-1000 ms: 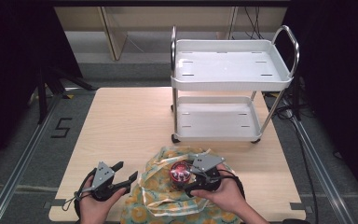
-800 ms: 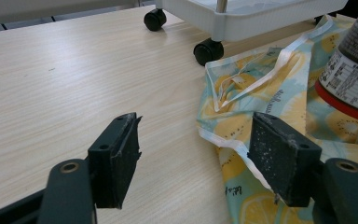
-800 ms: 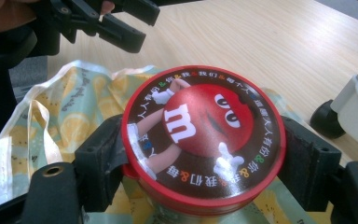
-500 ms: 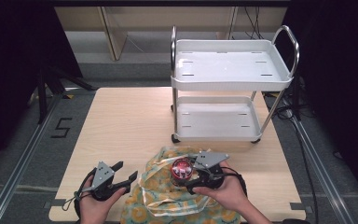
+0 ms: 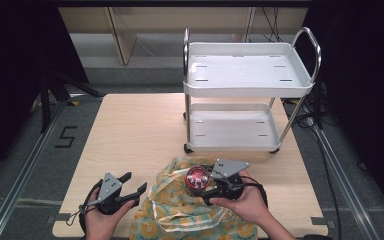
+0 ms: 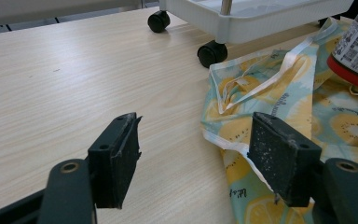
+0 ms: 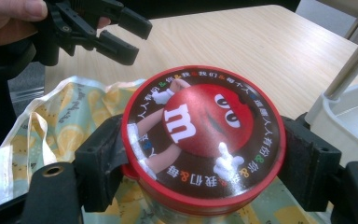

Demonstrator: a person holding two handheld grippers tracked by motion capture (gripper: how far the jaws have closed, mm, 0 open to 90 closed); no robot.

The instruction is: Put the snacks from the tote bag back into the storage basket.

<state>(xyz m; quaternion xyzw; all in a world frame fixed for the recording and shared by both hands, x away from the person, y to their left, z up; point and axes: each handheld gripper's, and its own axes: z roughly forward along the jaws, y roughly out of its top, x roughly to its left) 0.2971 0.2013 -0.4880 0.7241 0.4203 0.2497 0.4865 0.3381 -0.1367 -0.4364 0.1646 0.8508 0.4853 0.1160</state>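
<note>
My right gripper [image 5: 204, 186] is shut on a round candy jar [image 5: 197, 180] with a red lid, held above a yellow and teal lemon-print cloth bag [image 5: 180, 212]. In the right gripper view the jar [image 7: 203, 140] sits clamped between both jaws, lid facing the camera. My left gripper [image 5: 132, 186] stands open just left of the bag, low over the table, with nothing between its fingers. In the left gripper view the bag [image 6: 303, 107] lies by the right jaw and the jar's side [image 6: 356, 44] shows at the top right.
A white two-tier trolley [image 5: 247, 90] on castors stands on the far right part of the wooden table [image 5: 135, 130]. Its castors [image 6: 212, 53] are close beyond the bag. The table's left half is bare wood. Dark floor and rails lie around the table.
My right gripper has lifted the jar slightly and drifted a little right above the bag. The left gripper has stayed where it was, open.
</note>
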